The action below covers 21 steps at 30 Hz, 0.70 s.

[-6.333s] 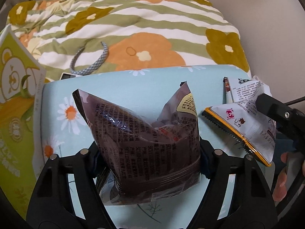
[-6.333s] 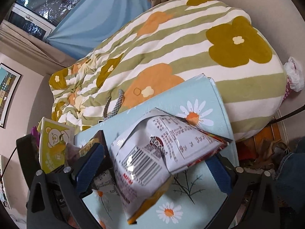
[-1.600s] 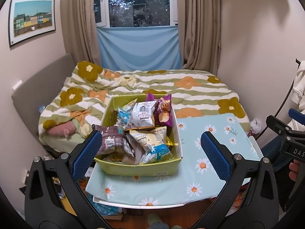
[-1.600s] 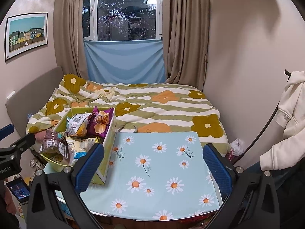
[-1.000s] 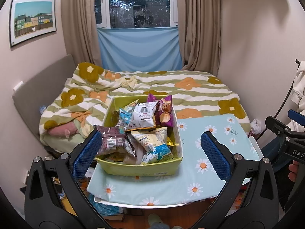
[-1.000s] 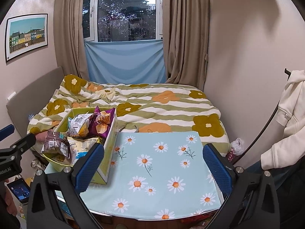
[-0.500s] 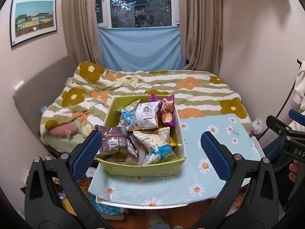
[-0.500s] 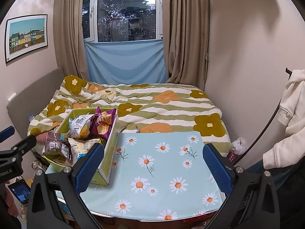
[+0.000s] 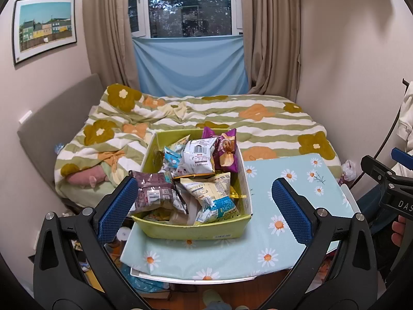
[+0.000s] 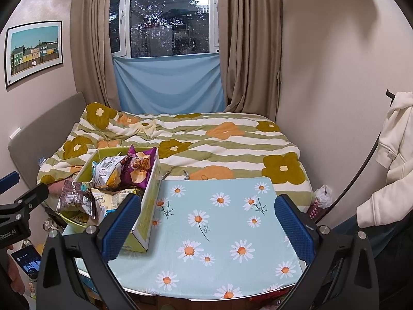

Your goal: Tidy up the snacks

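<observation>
Scene: a yellow-green box (image 9: 196,228) stood on the daisy-print counter (image 10: 222,235) at the foot of a bed (image 9: 258,118), toward the counter's left side.
Snacks: every packet in view lay inside the box, heaped above its rim; a purple packet (image 9: 225,147) and a white packet (image 9: 197,156) stood at the back, a brown packet (image 9: 155,193) hung over the front left rim, and a pale yellow packet (image 9: 209,196) lay at the front.
Left tool: the left tool (image 9: 204,201) was spread wide and pinched nothing, held back from the counter with the box framed between its blue pads.
Right tool: the right tool (image 10: 206,222) was likewise spread and empty, above the bare right half of the counter.
Step in hand: judged from the cleared cloth and the full box, the sorting looked finished, and both tools seemed to be standing off.
How to do it well: keep both tools apart and high while drawing away, so that neither pad catches the brown packet at the rim.
Risk: that overhanging packet looked the likeliest to slide out; if it did, a grip across its middle and a push deeper into the box would settle it.
Handling: the packets looked light, crinkly and slippery, so a gentle squeeze would serve.
</observation>
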Motion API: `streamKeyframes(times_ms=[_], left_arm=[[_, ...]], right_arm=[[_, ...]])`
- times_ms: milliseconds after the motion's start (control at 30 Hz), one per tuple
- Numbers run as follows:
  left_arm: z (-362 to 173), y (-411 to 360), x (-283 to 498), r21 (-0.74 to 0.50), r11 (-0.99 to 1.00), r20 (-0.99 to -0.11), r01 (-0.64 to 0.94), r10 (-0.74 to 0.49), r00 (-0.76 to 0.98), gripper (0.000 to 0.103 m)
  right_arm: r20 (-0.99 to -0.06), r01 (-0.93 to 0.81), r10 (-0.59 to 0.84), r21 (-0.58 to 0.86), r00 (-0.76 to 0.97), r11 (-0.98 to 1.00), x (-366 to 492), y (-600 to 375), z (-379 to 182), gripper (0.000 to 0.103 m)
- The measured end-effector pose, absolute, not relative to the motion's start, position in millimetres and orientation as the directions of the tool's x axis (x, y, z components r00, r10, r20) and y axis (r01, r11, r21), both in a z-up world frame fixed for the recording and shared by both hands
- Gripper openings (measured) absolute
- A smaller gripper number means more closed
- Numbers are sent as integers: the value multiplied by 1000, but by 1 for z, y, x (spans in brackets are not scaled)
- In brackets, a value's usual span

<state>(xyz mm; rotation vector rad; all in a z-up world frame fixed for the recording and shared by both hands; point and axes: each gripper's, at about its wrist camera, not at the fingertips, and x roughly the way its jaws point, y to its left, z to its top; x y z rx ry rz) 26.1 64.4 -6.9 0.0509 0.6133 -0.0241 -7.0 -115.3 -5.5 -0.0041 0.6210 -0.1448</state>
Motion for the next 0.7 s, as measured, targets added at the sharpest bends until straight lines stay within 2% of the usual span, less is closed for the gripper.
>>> streamKeyframes(times_ms=[700], left_arm=[[-8,70,25,45,999,-567,30,1,824,103]], right_arm=[[-580,133,-134,-45,803,990,-7,-118,-6,103]])
